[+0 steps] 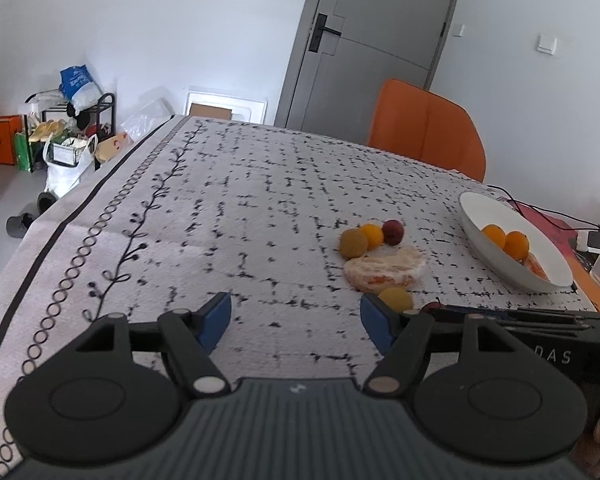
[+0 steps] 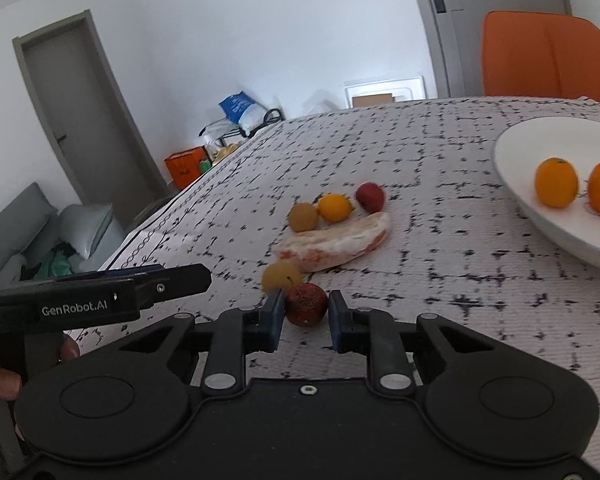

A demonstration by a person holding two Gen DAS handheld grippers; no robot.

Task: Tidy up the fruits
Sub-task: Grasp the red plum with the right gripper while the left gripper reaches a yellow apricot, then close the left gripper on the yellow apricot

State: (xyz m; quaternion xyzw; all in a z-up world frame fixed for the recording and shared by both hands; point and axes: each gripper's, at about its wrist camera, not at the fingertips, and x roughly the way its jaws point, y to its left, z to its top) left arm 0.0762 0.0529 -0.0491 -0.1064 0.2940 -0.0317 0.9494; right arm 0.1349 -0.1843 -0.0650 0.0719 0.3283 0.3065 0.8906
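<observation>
Apparently right gripper (image 2: pixel 305 312) around red fruit (image 2: pixel 306 304)

**Clearances on the worktop**

Left half of the worktop (image 1: pixel 180 208) is bare cloth out to its edge; open passage there, including between the parted left tongs (image 1: pixel 296 322).

Centre cluster blocks a straight path: peeled citrus segment (image 2: pixel 336 244) with a brown fruit (image 2: pixel 303 217), an orange fruit (image 2: pixel 334 207) and a red fruit (image 2: pixel 370 196) close behind it. A yellow fruit (image 2: pixel 281 275) sits just beside the right tongs (image 2: pixel 305 316), which clamp a dark red fruit (image 2: pixel 306 304).

A bare strip lies between the cluster and the white bowl (image 2: pixel 516 184). An orange chair (image 1: pixel 424 128) stands at the far edge. The left tool body crowds the near left in the right wrist view.
</observation>
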